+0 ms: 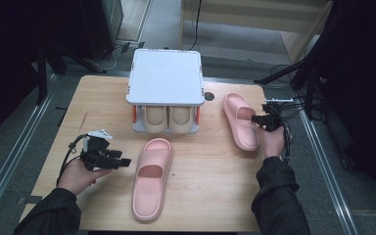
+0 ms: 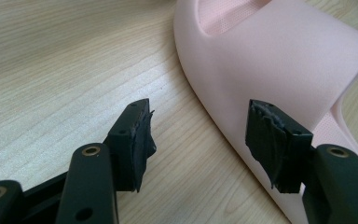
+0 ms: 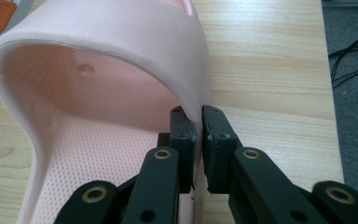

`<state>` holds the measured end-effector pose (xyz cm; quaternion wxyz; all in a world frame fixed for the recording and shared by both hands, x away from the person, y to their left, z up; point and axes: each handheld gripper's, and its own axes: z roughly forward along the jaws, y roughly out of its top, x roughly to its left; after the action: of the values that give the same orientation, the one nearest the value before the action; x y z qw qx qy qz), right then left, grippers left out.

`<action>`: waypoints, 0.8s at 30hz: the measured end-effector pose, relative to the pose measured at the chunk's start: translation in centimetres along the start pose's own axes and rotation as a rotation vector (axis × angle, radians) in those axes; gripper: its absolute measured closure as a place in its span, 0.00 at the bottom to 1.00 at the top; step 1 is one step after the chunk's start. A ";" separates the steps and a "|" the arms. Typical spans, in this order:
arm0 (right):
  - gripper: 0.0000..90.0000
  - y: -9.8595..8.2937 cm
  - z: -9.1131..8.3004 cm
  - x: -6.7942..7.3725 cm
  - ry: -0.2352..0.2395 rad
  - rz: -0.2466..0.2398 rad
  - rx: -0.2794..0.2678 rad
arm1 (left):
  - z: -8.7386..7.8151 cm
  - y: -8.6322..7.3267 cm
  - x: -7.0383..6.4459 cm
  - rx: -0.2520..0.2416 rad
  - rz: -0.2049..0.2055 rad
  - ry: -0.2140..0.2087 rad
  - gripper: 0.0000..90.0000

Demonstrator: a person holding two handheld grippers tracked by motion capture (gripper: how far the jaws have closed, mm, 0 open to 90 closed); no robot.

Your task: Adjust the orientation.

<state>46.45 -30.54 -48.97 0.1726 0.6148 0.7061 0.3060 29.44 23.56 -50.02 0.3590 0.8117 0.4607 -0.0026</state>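
The right slipper's (image 3: 121, 56) strap edge is pinched by the right gripper (image 3: 199, 122); lifting toward the shoe rack (image 1: 165, 78) seems next. The left gripper (image 2: 198, 140) is spread beside the left slipper (image 2: 270, 60).

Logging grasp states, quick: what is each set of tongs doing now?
Left tongs: open, empty, beside the near pink foam slipper.
Right tongs: shut on the far pink foam slipper's strap edge.

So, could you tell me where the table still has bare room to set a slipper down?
The widest bare patch lies between the near pink slipper and the right forearm, along the table's near edge. Another runs along the far left, beyond the left gripper. It is crowded mid-table: the white rack with beige slippers, and the far pink slipper clamped by the right gripper.
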 end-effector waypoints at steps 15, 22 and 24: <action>0.94 -1.8 -3.8 1.1 0.016 -0.063 -0.011 | 0.7 1.6 -0.1 0.016 0.035 -0.020 0.44; 0.94 -3.3 -5.3 2.4 0.032 -0.090 -0.006 | 1.1 2.5 -0.1 0.018 0.043 -0.037 0.44; 0.94 -3.6 -5.6 2.9 0.035 -0.100 0.000 | 1.3 2.8 -0.1 0.019 0.045 -0.045 0.44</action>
<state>39.71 -29.17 -46.72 0.1752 0.5733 0.7387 0.3080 31.87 21.88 -49.31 0.3613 0.8250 0.4343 -0.0173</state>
